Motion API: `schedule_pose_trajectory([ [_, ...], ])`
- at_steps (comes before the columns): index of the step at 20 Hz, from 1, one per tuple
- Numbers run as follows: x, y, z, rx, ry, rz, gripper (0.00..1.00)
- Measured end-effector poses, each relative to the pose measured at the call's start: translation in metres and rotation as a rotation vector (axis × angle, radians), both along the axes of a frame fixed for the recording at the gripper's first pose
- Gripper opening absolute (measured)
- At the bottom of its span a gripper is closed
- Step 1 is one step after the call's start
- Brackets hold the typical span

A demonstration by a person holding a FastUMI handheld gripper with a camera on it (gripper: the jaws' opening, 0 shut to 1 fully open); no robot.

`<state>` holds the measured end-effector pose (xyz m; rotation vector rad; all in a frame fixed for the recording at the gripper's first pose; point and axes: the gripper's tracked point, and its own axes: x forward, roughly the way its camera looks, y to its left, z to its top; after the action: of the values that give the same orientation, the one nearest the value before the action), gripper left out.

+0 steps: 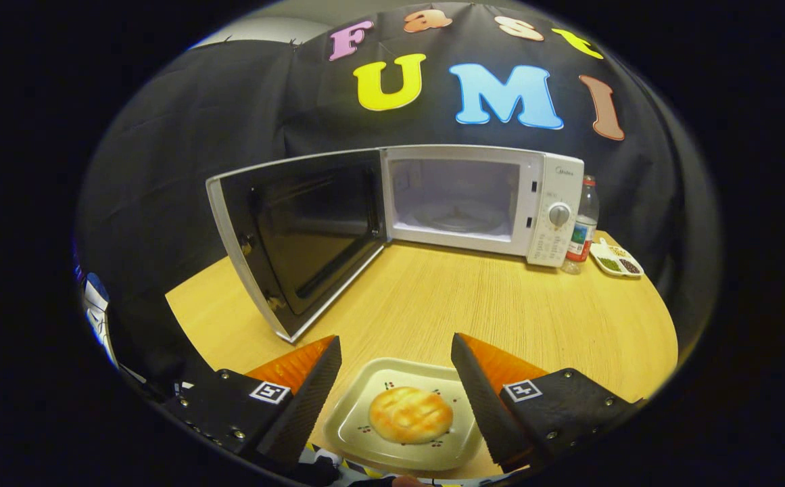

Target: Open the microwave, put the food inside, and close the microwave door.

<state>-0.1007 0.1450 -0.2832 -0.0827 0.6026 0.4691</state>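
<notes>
One round bun on one square plate lies at lower centre, between the spread, empty fingers. Beyond them, mid-frame on the worktop, one microwave, door open; one bottle beside it.

A gripper hangs with its fingers spread wide above a square plate carrying a round golden bun, low in the picture's center. Beyond the fingers, at mid-frame, a white microwave sits on the wooden table, its door swung fully open toward the left. At right, a plastic bottle stands beside the microwave, near a small divided dish.
</notes>
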Motion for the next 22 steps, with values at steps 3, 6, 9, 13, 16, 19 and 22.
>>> schedule_pose_trajectory([
  [3,-0.007,-0.005,-0.020,-0.017,0.059,-0.002,0.99],
  [6,-0.013,-0.010,-0.035,-0.041,0.096,-0.003,0.99],
  [9,-0.020,-0.015,-0.052,-0.069,0.146,-0.003,0.99],
  [13,-0.027,-0.023,-0.068,-0.093,0.190,-0.014,0.99],
  [16,-0.030,-0.025,-0.071,-0.104,0.193,-0.014,0.99],
  [19,-0.031,-0.025,-0.073,-0.127,0.188,-0.012,0.99],
  [22,-0.030,-0.025,-0.073,-0.140,0.178,-0.015,0.93],
])
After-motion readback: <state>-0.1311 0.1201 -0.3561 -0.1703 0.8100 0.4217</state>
